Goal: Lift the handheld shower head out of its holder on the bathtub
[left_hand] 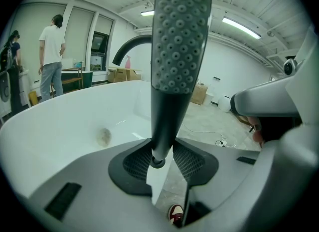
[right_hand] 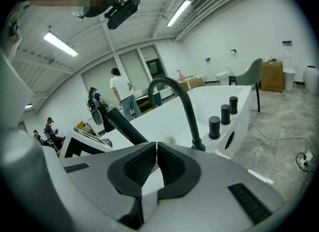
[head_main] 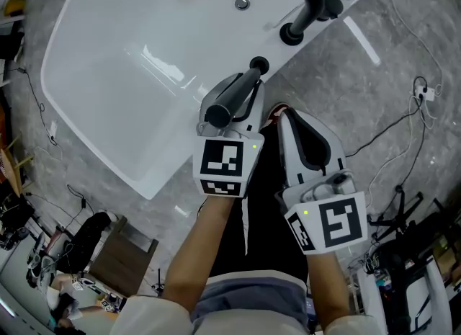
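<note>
L tongs (left_hand: pixel 160 162) were clamped on the thin handle end of the handheld shower head (left_hand: pixel 179 36), its long axis running back over that gripper toward the person, tip just beside the holder (head_main: pixel 259 64) on the bathtub (head_main: pixel 108 74) rim, w/ R tongs (right_hand: pixel 155 151) closed on nothing alongside.

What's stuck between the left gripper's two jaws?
The black shower head. The left gripper has its jaws shut on the handle, which shows plainly in the left gripper view.
</note>
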Available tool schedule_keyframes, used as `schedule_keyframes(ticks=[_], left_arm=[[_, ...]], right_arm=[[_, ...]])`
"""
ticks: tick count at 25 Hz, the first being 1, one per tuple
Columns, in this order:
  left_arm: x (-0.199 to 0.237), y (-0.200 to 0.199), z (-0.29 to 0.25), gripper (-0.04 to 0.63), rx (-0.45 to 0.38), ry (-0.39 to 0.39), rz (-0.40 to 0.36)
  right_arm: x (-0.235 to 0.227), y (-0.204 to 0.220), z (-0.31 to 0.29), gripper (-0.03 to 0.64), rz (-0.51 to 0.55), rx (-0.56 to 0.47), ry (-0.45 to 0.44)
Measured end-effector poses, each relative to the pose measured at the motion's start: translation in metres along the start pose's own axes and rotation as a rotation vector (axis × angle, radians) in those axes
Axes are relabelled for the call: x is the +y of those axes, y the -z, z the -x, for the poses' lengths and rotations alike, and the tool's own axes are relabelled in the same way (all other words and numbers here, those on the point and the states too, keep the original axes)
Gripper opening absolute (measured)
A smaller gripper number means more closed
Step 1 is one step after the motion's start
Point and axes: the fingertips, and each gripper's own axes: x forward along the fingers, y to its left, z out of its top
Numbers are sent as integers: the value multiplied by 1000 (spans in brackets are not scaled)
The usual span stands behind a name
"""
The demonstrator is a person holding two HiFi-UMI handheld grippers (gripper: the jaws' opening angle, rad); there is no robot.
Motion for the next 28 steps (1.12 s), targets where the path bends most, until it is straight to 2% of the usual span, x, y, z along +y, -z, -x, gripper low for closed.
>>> schedule_keyframes(ticks=[28], left_arm=[[-5,-45,43,137,-43,31,21]], right_arm=[[22,-42,28,20,-2,-56,31]])
